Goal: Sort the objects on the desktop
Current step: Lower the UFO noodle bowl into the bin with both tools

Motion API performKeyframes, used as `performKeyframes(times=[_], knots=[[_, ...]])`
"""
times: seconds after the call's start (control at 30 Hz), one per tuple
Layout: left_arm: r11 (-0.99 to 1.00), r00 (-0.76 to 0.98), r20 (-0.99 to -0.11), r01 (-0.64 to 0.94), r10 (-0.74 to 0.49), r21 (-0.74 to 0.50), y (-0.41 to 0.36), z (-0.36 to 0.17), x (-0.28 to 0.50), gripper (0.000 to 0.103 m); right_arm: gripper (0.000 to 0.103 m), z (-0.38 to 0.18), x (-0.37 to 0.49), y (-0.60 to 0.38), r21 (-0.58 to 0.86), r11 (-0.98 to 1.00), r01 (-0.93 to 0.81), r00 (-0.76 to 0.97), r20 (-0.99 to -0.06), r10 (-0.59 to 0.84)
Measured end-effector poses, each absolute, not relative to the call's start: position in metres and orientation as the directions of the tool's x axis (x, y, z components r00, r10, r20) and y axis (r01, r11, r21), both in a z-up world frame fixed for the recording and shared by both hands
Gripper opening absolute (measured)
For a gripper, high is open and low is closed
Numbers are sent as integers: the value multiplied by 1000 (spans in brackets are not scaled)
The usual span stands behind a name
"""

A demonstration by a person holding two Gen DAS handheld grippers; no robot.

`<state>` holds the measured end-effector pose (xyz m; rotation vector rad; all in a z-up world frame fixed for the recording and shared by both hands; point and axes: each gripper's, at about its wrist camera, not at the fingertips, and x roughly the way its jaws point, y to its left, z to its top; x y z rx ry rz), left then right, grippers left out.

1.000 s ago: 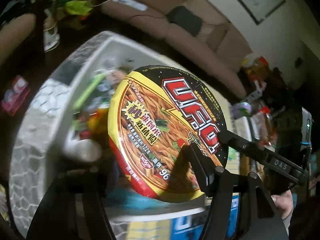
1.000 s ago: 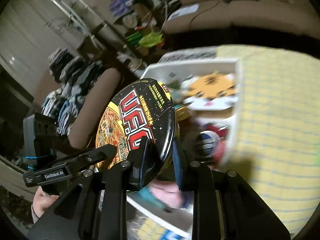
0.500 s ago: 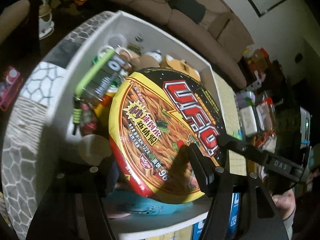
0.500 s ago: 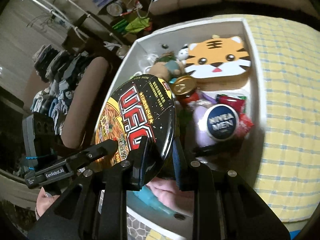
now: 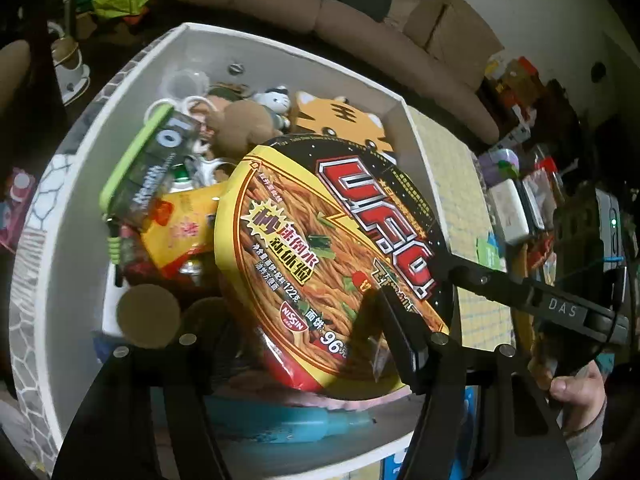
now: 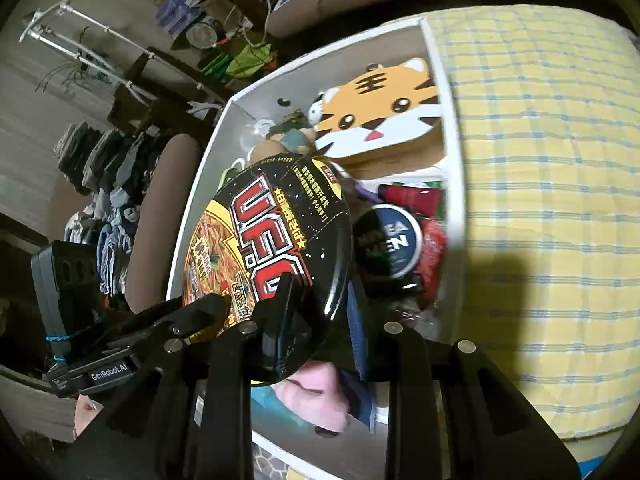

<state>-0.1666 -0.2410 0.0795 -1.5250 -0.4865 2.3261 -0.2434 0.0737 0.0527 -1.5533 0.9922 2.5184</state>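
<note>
Both grippers are pinching the same UFO noodle bowl (image 5: 332, 264), tilted over the white storage box (image 5: 416, 132). Left gripper (image 5: 304, 344) clamps its 6 o'clock rim, right gripper (image 6: 320, 312) bites the black edge. Tiger plush (image 6: 380, 116) sits at 12 o'clock, Nivea Men tin (image 6: 388, 240) at 3.

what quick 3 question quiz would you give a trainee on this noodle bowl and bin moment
1. True or false: both grippers are shut on the UFO noodle bowl.
2. What does the bowl hang over? A) the yellow checked cloth B) the white bin C) the sofa
3. Fill in: the blue tin beside the bowl reads NIVEA ___.

Key: 1 true, the left gripper and right gripper each clamp its rim. 2 B. 3 MEN.
</note>
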Motion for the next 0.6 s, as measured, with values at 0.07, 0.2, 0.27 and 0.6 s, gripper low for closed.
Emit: performKeyframes(times=[0.07, 0.2, 0.27, 0.6], knots=[[-896, -388, -813, -89, 434, -436, -235, 83, -167, 66, 24, 54, -240, 80, 511, -792, -334, -517, -802, -299], [-895, -368, -820, -94, 438, -436, -228, 76, -169, 68, 24, 54, -237, 85, 493, -799, -345, -516, -810, -277], [-891, -356, -824, -67, 442, -449, -237, 68, -169, 68, 24, 50, -241, 79, 471, -813, -342, -493, -827, -271], [-902, -346, -846, 1, 405, -432, -268, 48, -161, 71, 25, 28, -259, 41, 443, -828, -344, -445, -853, -272]])
